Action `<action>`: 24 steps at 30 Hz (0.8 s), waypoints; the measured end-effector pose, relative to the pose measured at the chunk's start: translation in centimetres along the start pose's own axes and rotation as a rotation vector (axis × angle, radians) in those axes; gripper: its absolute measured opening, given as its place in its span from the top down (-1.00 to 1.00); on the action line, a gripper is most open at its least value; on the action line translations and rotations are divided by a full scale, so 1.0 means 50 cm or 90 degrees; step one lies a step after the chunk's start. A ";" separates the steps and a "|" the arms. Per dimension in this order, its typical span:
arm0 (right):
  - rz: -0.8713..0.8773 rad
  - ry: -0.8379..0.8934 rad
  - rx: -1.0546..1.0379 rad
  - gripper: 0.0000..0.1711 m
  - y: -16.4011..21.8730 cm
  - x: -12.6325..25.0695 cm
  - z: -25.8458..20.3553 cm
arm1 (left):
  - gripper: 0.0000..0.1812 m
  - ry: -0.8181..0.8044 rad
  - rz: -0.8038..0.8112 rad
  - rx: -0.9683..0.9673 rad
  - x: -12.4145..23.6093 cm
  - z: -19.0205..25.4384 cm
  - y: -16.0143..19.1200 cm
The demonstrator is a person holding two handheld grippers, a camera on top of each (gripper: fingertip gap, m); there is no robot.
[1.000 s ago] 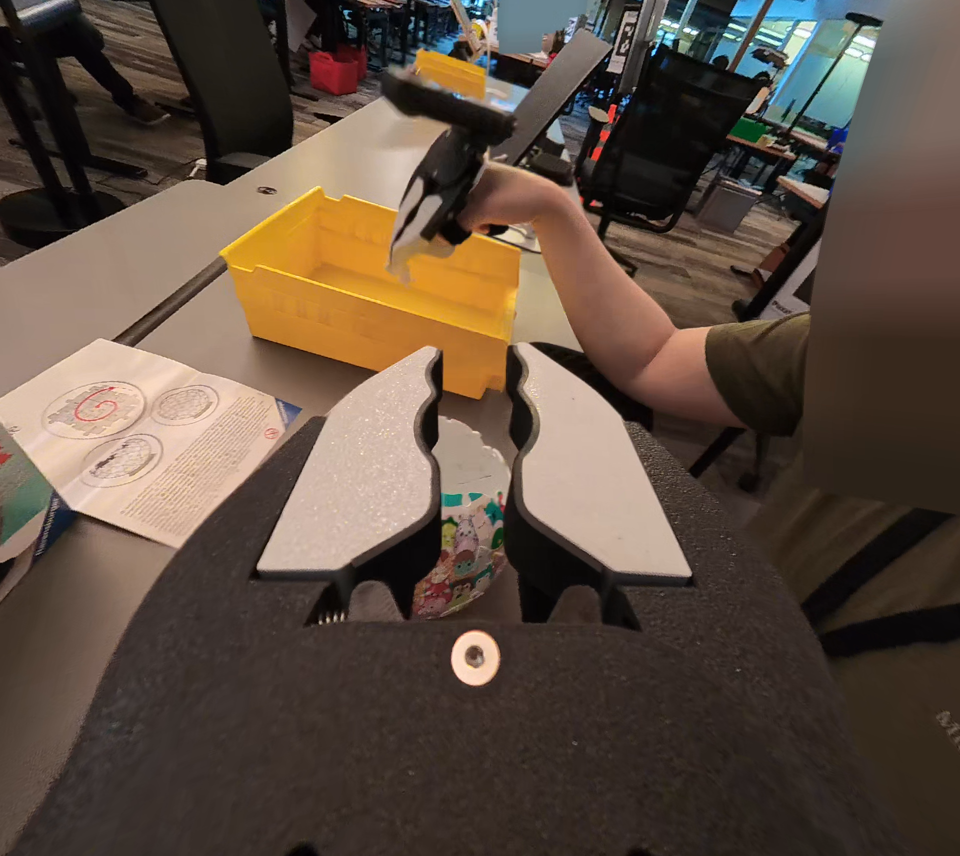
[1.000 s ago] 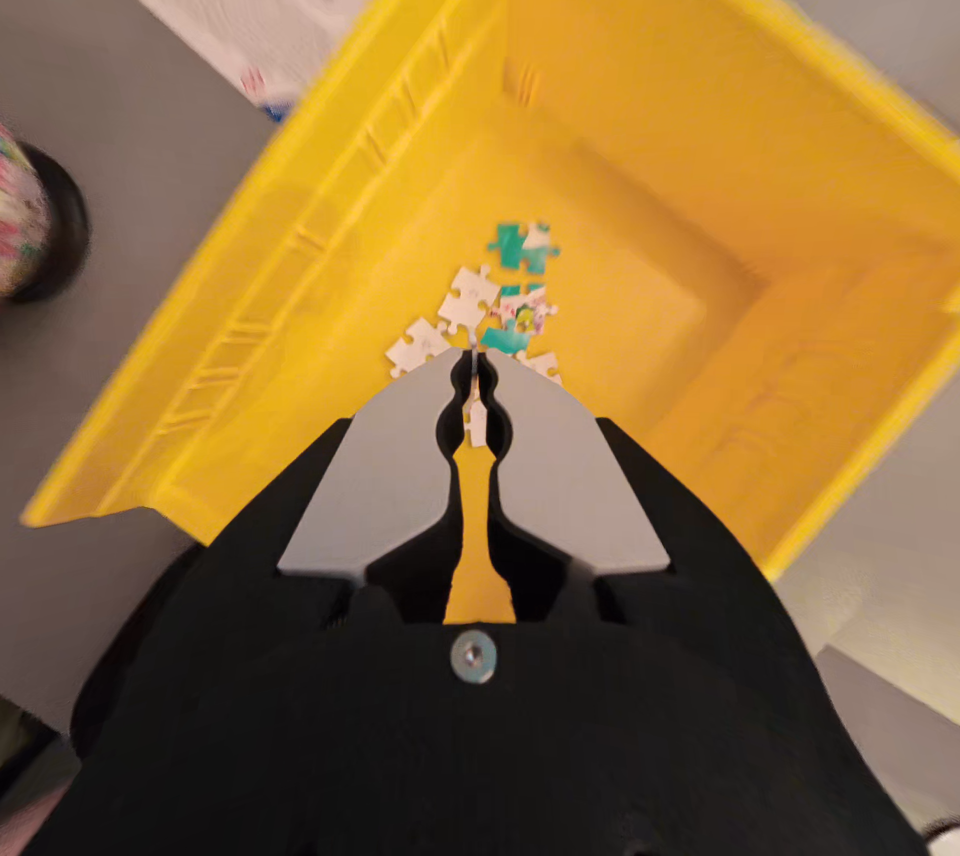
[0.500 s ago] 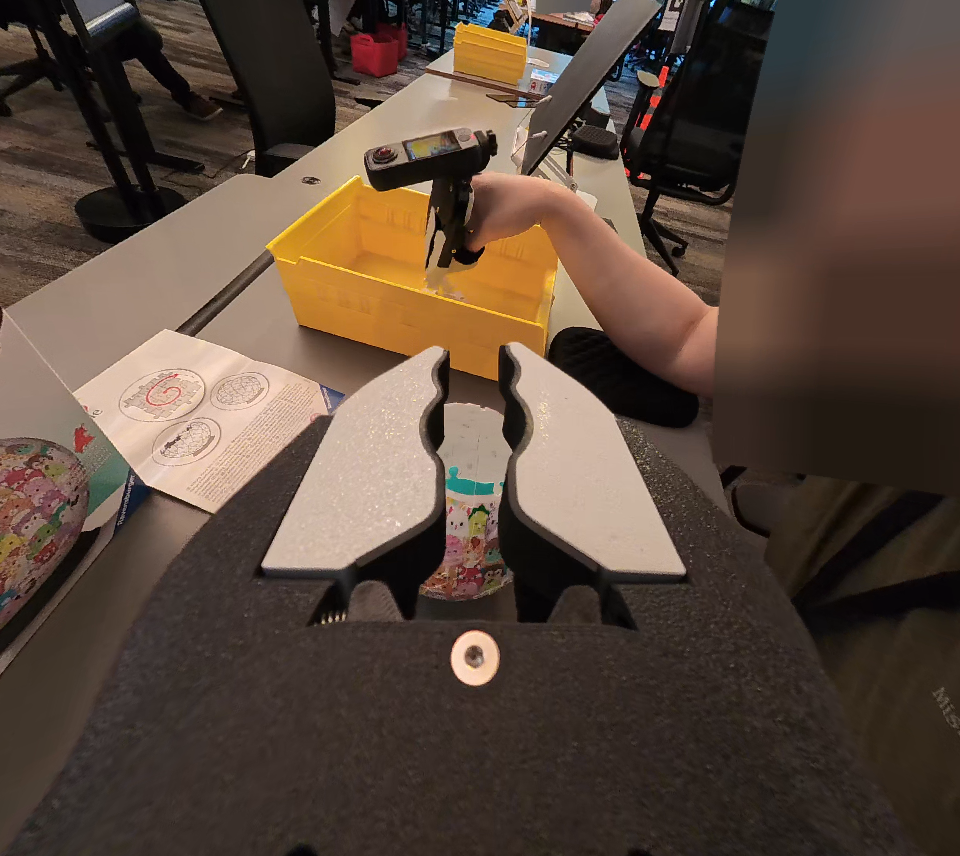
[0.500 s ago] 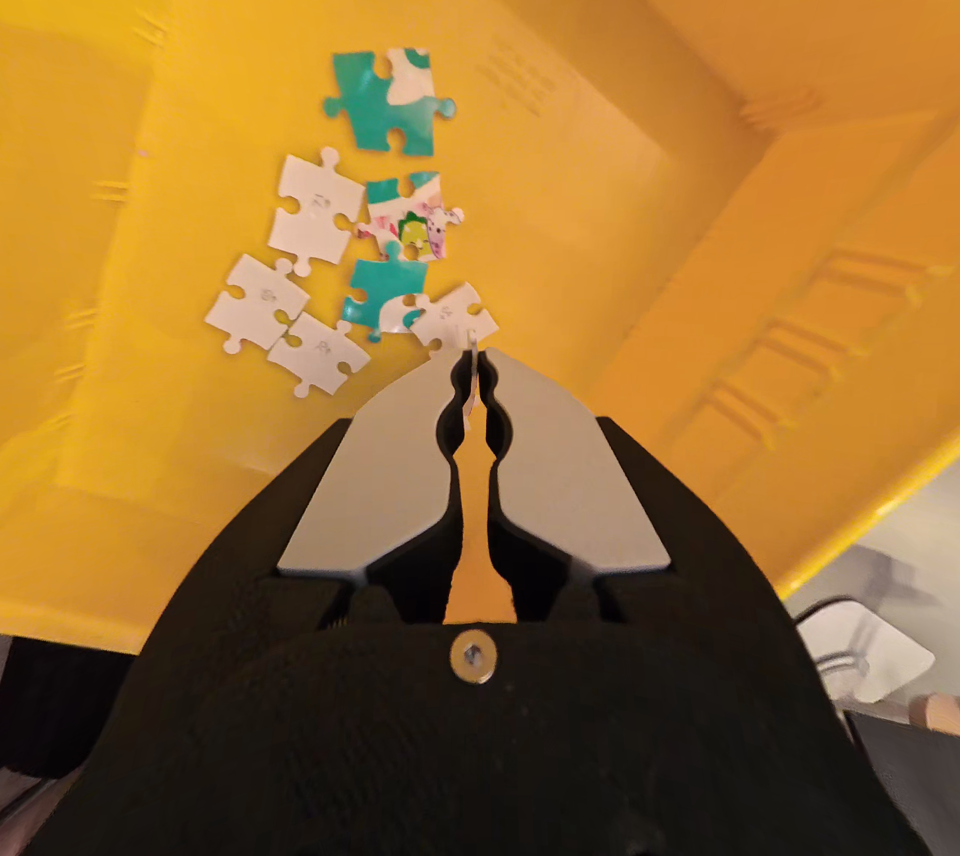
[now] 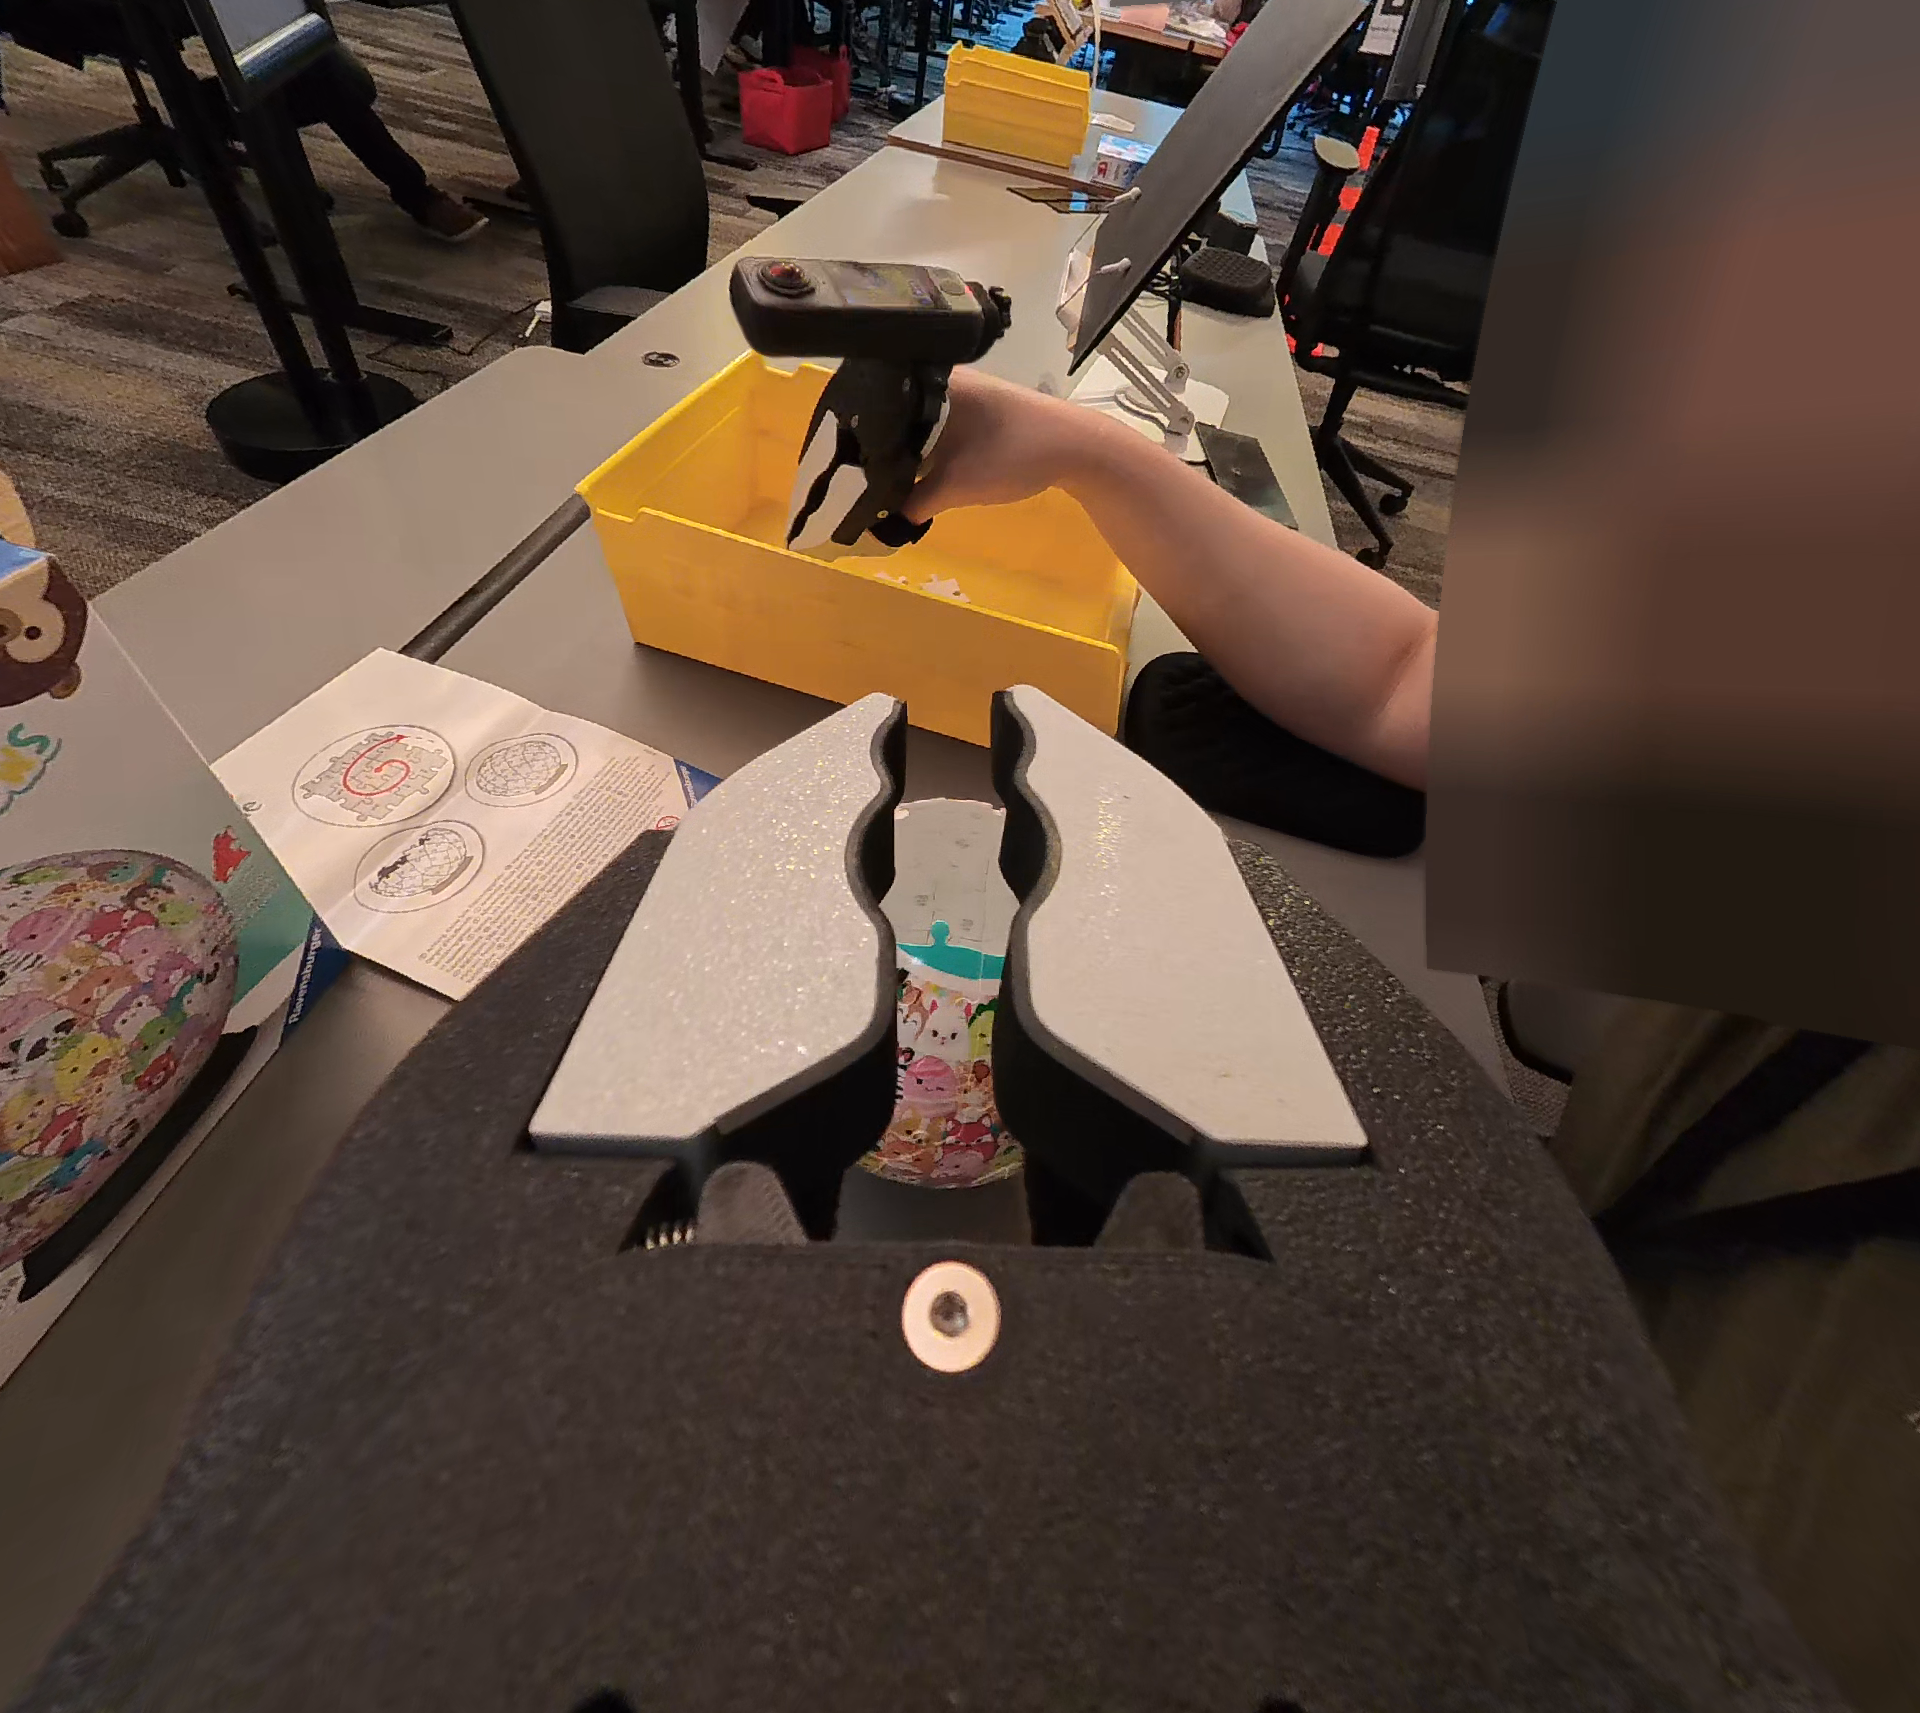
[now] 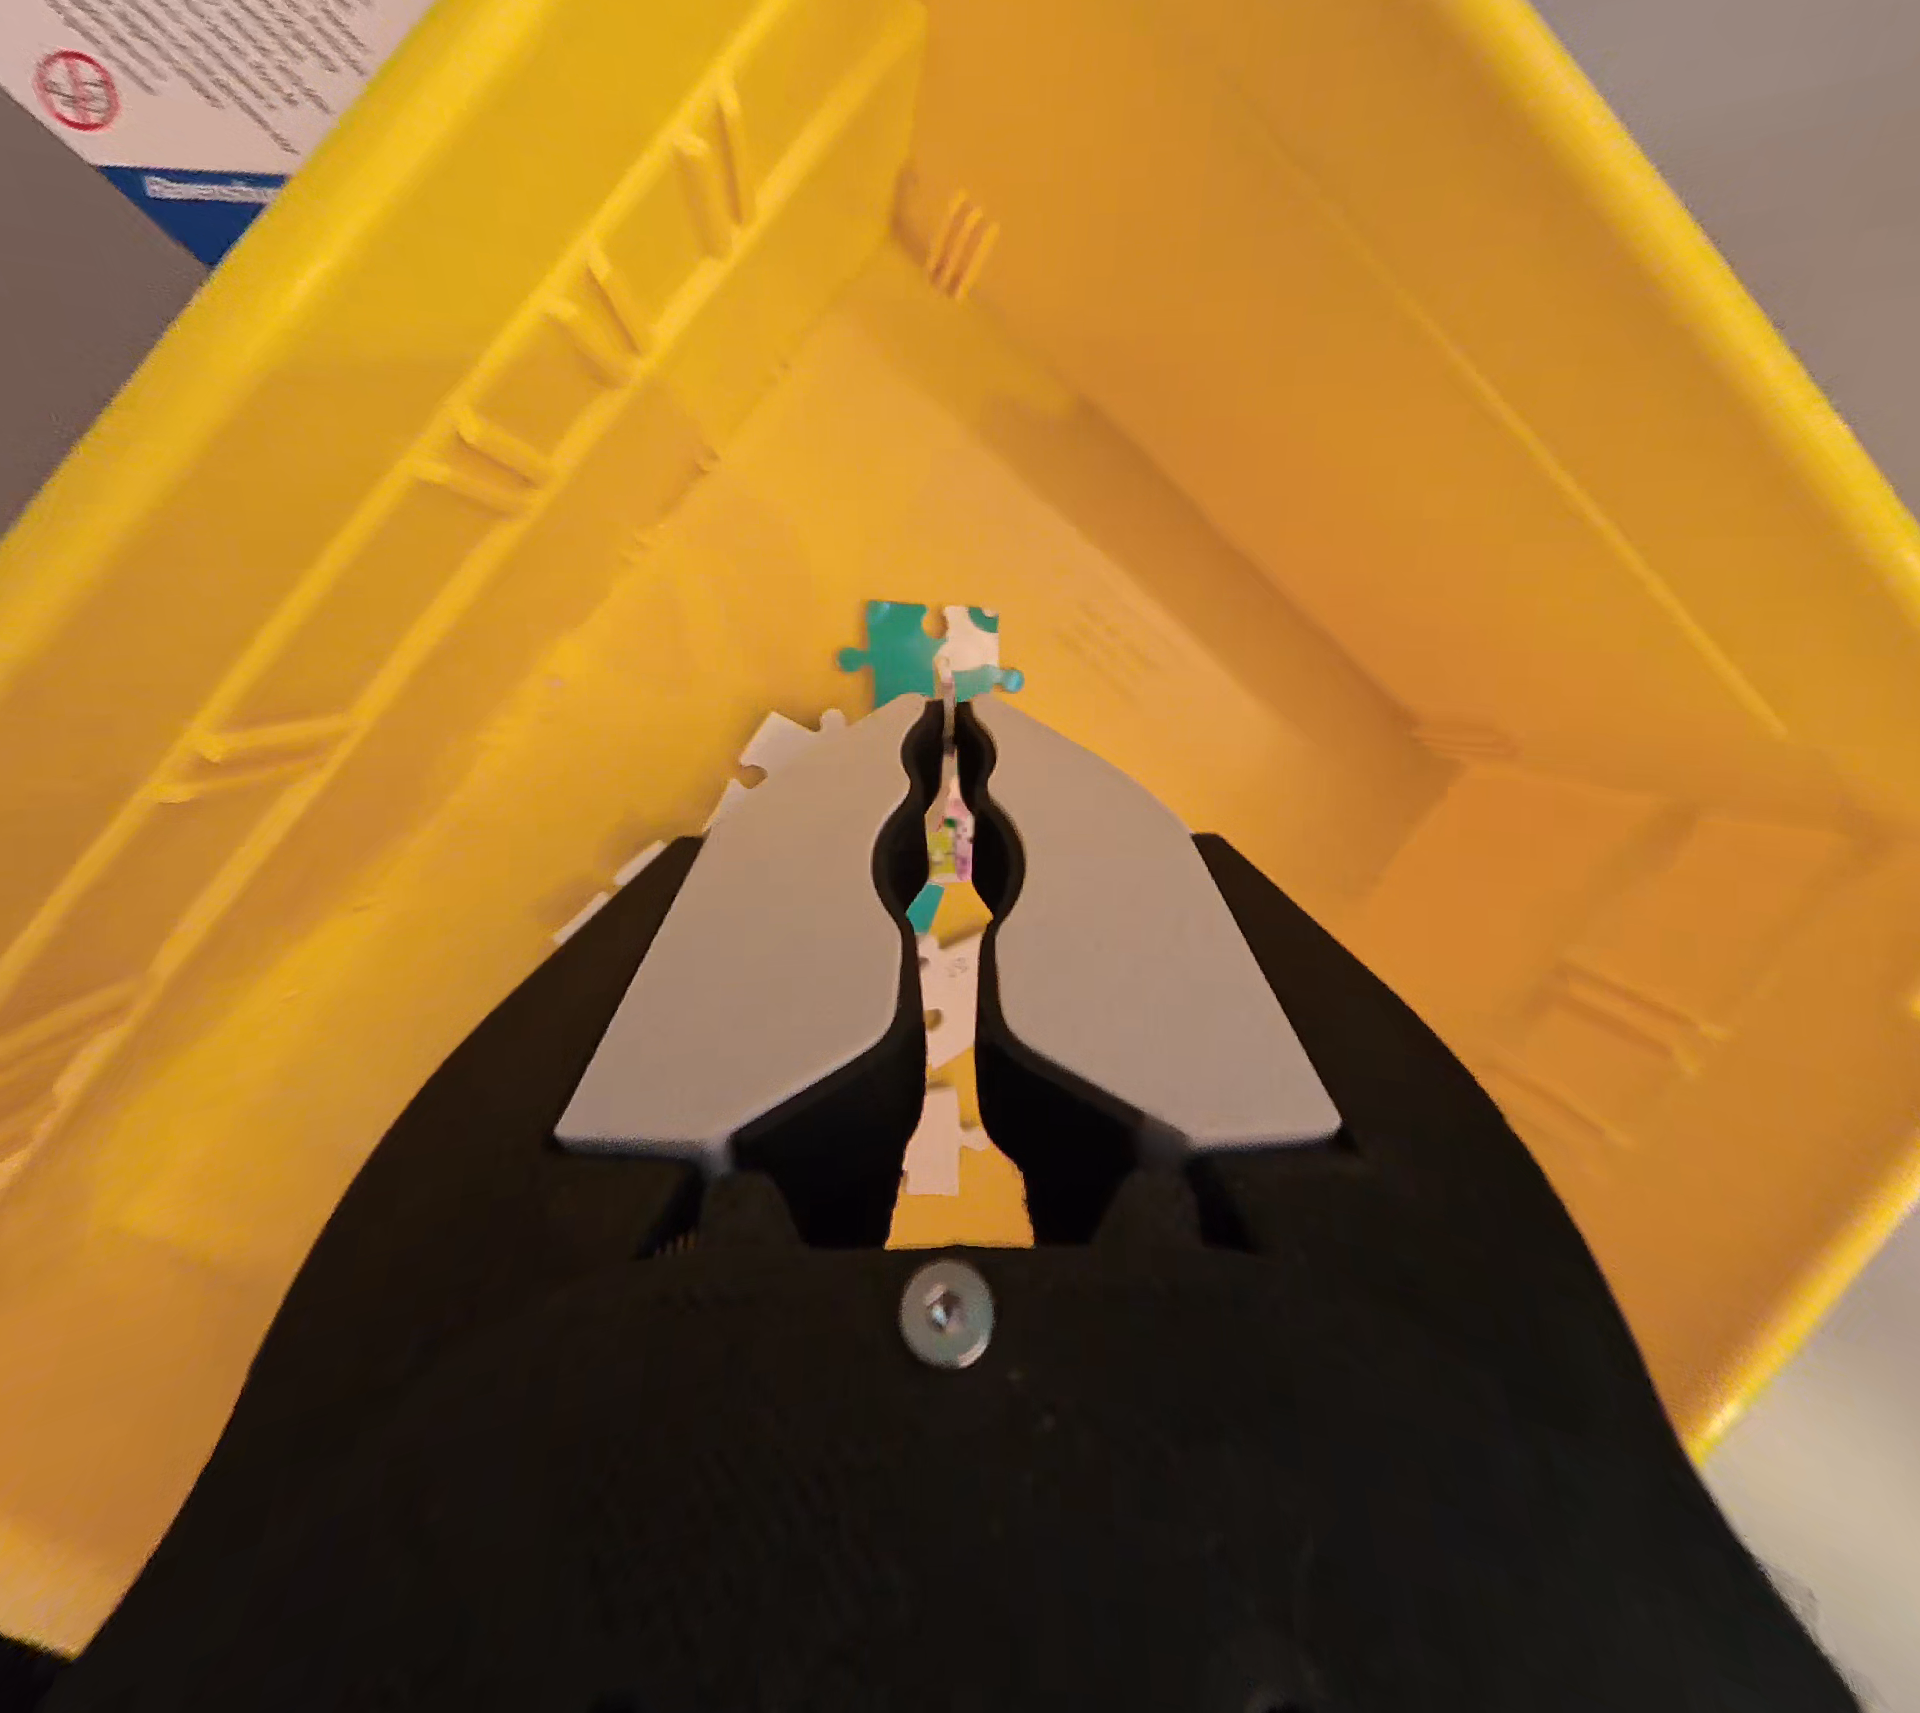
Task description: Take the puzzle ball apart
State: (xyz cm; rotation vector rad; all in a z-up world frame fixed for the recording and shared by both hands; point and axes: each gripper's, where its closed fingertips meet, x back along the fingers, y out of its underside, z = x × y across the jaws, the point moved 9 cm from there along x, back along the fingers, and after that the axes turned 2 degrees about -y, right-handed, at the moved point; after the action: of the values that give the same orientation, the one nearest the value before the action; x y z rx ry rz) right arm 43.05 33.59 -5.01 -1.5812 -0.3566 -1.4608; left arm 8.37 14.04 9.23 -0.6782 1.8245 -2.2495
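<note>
Left wrist view faces table; right close over yellow bin (image 6: 623, 229), shared

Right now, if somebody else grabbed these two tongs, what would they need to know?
Left tongs: closed around the half-dismantled puzzle ball on the grey table.
Right tongs: over the yellow bin, pinching one puzzle piece edge-on.
Done: several loose pieces lie on the bin floor.
Left: drop this piece, then keep pulling pieces off the ball.
</note>
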 end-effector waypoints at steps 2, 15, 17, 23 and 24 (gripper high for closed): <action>-0.003 -0.026 0.002 0.96 0.004 -0.001 -0.003 | 0.84 -0.002 -0.002 -0.001 -0.001 0.000 0.001; -0.134 0.027 -0.014 0.96 0.061 0.021 0.031 | 0.84 0.004 -0.013 -0.002 -0.009 0.002 0.004; -0.155 0.014 -0.026 0.96 0.072 0.027 0.031 | 0.84 0.004 -0.012 -0.001 -0.008 0.002 0.004; -0.167 -0.071 -0.007 0.96 0.069 0.038 -0.006 | 0.84 0.003 -0.011 -0.005 -0.007 0.004 0.003; -0.174 -0.085 -0.003 0.96 0.069 0.036 -0.012 | 0.84 0.004 -0.012 -0.005 -0.007 0.004 0.003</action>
State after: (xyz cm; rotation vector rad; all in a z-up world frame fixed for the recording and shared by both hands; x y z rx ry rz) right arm 45.64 30.63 -4.89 -1.6879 -0.6688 -1.5627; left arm 8.74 13.97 9.03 -0.6939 1.8381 -2.2595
